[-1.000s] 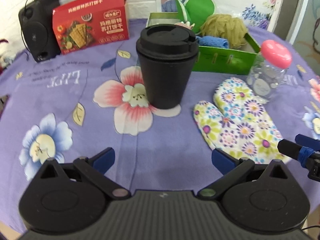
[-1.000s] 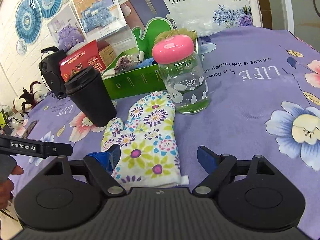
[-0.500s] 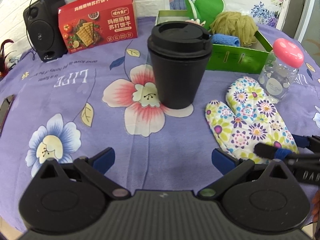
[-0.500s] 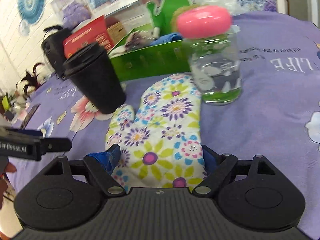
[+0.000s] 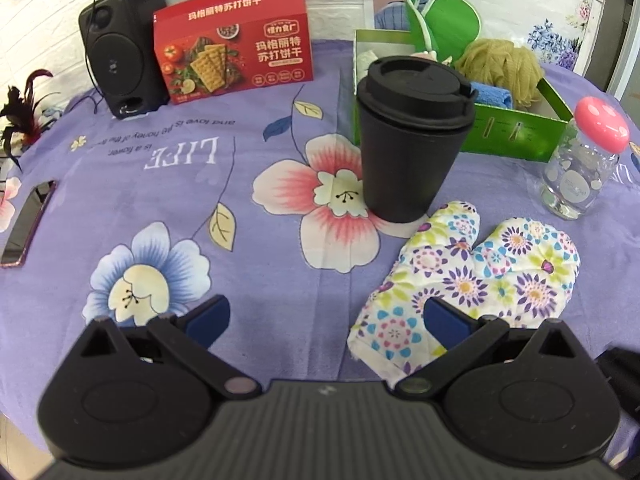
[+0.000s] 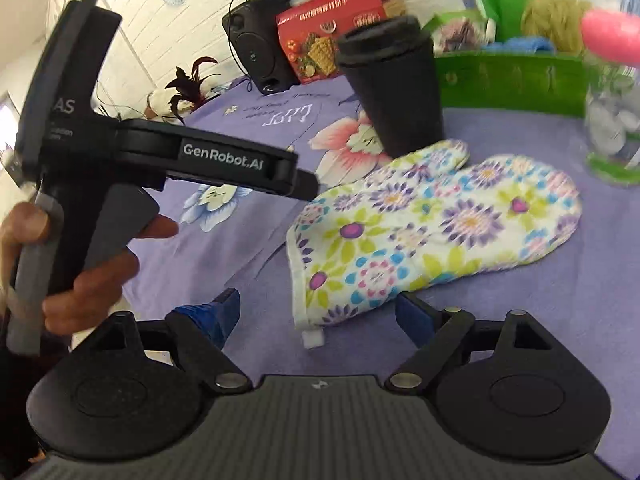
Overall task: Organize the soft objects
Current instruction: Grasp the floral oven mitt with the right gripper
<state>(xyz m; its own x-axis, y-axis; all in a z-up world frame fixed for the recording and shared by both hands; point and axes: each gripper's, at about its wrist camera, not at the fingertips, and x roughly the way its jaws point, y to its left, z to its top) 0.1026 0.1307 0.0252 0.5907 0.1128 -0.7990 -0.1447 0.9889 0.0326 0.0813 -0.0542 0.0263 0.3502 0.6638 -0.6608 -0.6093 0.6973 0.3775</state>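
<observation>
Already sorted: the green box at the back of the desk holds a green mitt, an olive bath pouf and a blue cloth.
Left to do: the floral oven mitt is not yet in the box, so I judge the job well along with at least this piece left.
Where the mitt is: flat on the purple cloth, just in front of the black cup, with the pink-lidded jar near its tip.
Which way it points: long axis slants across the desk; cuff toward the person, tip toward the jar, thumb toward the cup.
Left gripper: fingers spread, nothing between them, one finger over the cuff.
Right gripper: fingers spread and empty, low before the cuff edge.
</observation>
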